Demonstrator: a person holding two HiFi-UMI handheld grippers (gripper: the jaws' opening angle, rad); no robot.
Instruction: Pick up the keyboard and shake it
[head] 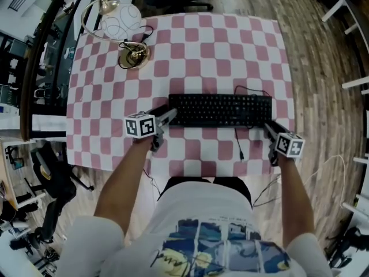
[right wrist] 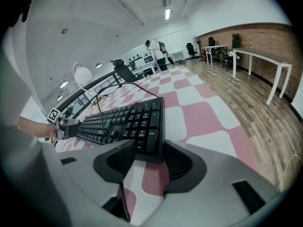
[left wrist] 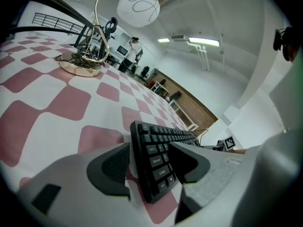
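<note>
Office w/ wood floor; table [head: 219, 39] under pink-white check cloth, lamp [head: 118, 19] at far-left corner. Keyboard [head: 220, 109] lay flat near the table's front edge, long axis running left-right across the person, cable [head: 237, 140] trailing toward the front. L gripper [head: 170, 115] sat at its left end, R gripper [head: 268, 126] at its right end, approx. equally near. Both sets of jaws stood apart, released, nothing clamped. In each gripper view a keyboard corner sat btwn the pads: one jaw over the keys, the other outside the end edge, w/ a gap showing. Judging by this, lift prob. needs both ends pinched together so it rises level.
</note>
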